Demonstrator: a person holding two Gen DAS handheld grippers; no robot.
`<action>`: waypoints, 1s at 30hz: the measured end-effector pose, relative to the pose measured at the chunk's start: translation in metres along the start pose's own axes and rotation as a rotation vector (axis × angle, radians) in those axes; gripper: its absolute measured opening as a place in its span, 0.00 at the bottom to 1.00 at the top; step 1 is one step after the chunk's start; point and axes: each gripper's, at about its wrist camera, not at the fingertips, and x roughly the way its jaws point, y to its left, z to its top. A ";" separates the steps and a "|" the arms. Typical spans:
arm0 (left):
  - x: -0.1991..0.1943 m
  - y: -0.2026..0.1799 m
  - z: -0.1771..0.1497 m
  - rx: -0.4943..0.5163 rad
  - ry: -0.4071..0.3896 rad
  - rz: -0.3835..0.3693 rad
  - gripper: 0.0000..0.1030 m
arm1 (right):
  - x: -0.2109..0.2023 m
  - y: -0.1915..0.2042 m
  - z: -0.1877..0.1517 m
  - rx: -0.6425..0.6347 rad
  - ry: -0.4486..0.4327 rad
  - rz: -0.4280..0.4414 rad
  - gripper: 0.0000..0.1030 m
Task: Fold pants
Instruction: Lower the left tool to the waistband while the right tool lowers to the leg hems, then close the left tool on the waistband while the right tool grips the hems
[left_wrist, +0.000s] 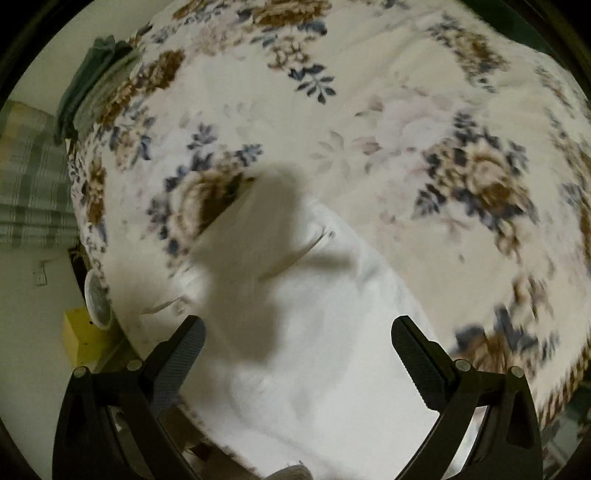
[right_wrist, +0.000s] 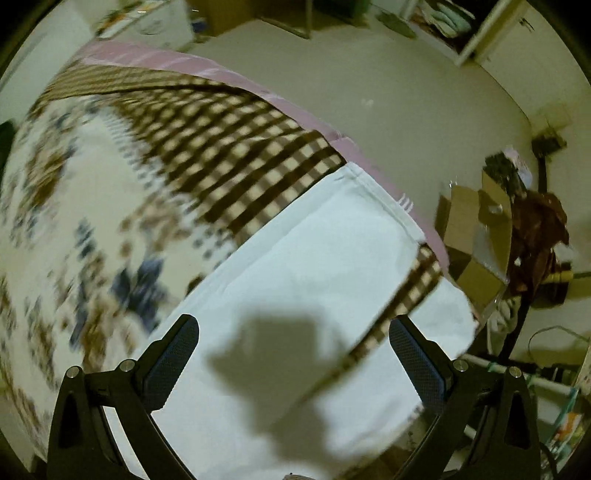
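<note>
We see the white cotton pants (left_wrist: 314, 332) spread flat on the cream floral bedspread (left_wrist: 369, 129), their hem by its brown checked border (right_wrist: 240, 158). Our left gripper (left_wrist: 299, 332) and right gripper (right_wrist: 293, 332) hover above them, jaws spread wide and empty.

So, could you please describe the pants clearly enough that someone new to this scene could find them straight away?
Start from the bed covered by the floral blanket with brown and blue flowers. The pants lie flat on it near its edge, below both open grippers. They are the only plain white cloth, unpatterned against the flowers and the brown checked border.
</note>
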 end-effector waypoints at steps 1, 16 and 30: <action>0.011 -0.008 0.007 -0.010 0.008 0.003 1.00 | 0.006 -0.002 0.000 0.015 0.009 -0.007 1.00; 0.117 -0.074 0.043 0.073 0.053 0.163 0.96 | 0.140 -0.022 0.063 0.268 0.146 -0.064 0.95; 0.049 0.031 0.039 -0.004 -0.067 -0.189 0.17 | 0.074 -0.037 0.039 0.151 0.048 0.088 0.04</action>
